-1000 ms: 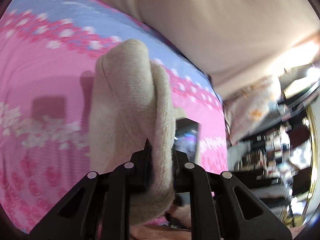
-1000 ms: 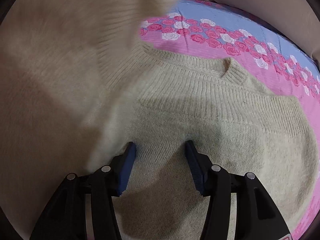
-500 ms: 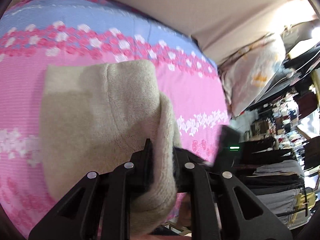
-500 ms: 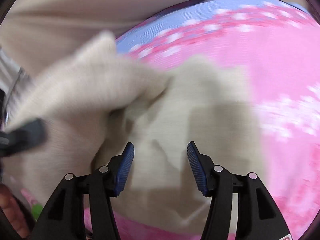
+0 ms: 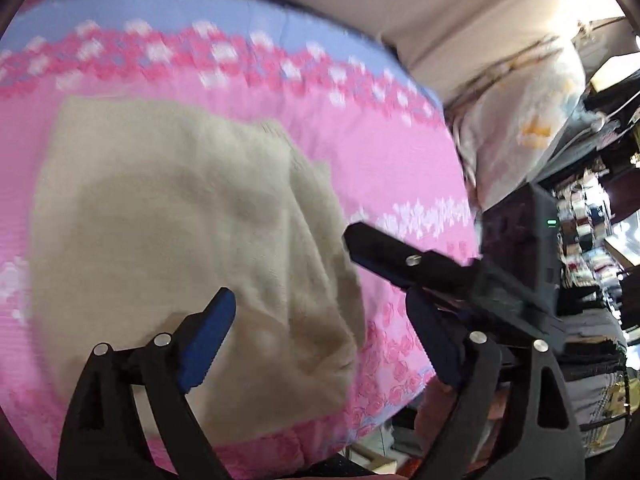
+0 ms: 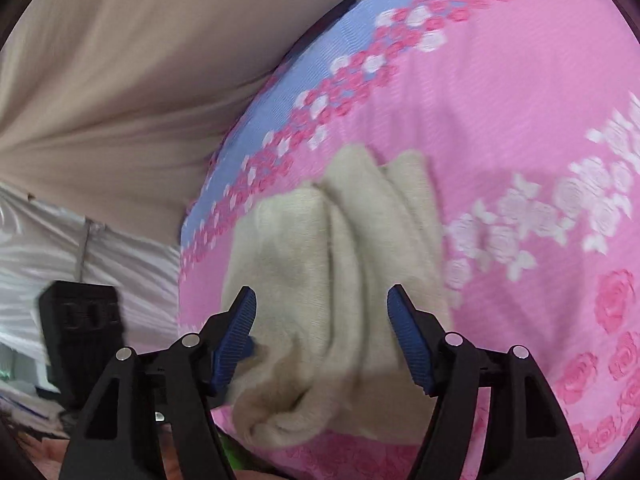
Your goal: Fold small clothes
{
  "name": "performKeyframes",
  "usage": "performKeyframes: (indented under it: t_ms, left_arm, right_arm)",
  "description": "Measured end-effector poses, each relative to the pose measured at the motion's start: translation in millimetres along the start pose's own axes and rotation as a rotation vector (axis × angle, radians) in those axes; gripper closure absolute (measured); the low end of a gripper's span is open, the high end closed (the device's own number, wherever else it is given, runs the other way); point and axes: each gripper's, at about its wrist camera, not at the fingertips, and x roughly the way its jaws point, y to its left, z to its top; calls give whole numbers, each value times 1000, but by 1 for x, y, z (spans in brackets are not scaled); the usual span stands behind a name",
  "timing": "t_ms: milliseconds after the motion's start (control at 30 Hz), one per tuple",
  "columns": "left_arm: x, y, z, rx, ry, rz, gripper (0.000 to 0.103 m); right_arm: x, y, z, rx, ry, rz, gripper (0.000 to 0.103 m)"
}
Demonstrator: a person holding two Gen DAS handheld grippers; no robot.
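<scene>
Knitwear fills the space ahead of both claws: a cream knitted sweater point(image 5: 192, 240), folded into a thick bundle, lies on a bed. The left claw point(image 5: 320, 336) has its blue-padded jaws standing wide and opening; the sweater lies ahead of them and under the left finger, with its rounded folded edge reaching into the gap, and neither pad presses on it. Crossing in front of the left claw's right finger is a black finger of the right claw, seen from the side just off the sweater's right edge.

In the right wrist view the right claw point(image 6: 322, 344) also has its jaws apart and opening. The sweater point(image 6: 344, 280) lies ahead of and between the fingers, its thick folded layers running away from the claw; the left pad point(image 6: 236, 344) sits at the bundle's left edge, and whether it touches the knit is unclear, while the right pad stands clear of it. To the left of this claw, the black body of the left claw shows, blurred.

The bed is covered by a pink bedsheet point(image 6: 520, 120) with bands of pink and white roses and a lilac-blue stripe. Beyond the bed hangs a beige curtain point(image 6: 140, 80). To the right of the left claw lies a pale printed pillow point(image 5: 520, 128), and past it cluttered dark shelves point(image 5: 592, 232).
</scene>
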Motion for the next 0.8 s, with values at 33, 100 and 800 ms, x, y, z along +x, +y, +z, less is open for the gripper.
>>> performKeyframes:
  t_ms: [33,100,800]
  left_arm:
    - [-15,6,1,-8,-41,17,15]
    - [-46,25,2,-30,-122,52,15]
    - [-43,68,-6,-74,-133,130,14]
  right_arm:
    - [8,5,-1,-12,25,-5,26]
    - [32,14,-3,-28,83,-42,25]
    - [5,-9,11,-99,4,-268,78]
